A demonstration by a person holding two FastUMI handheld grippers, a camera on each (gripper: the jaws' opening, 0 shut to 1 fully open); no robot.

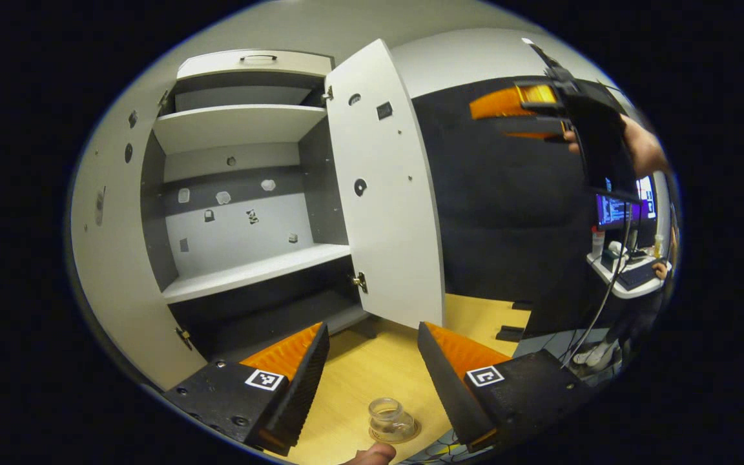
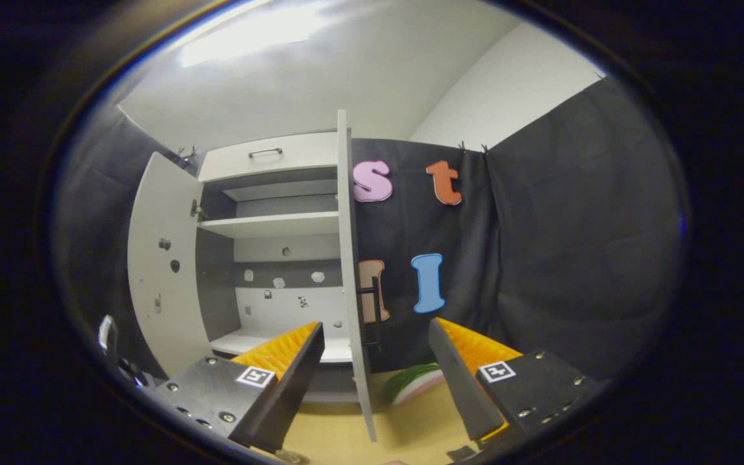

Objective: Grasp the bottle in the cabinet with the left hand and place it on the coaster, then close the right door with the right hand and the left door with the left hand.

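On the wooden table [image 1: 372,368], squat clear glass bottle [image 1: 390,418], round coaster [image 1: 411,431], ridged orange left hand-held gripper [image 1: 372,368] released, right hand-held gripper [image 2: 375,368] released.

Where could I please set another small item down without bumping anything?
The white lower cabinet shelf lies bare between the grey side walls, and so does the white upper shelf. The yellow wooden tabletop is free ahead of the open left tool; nearer, the small clear glass bottle crowds it.
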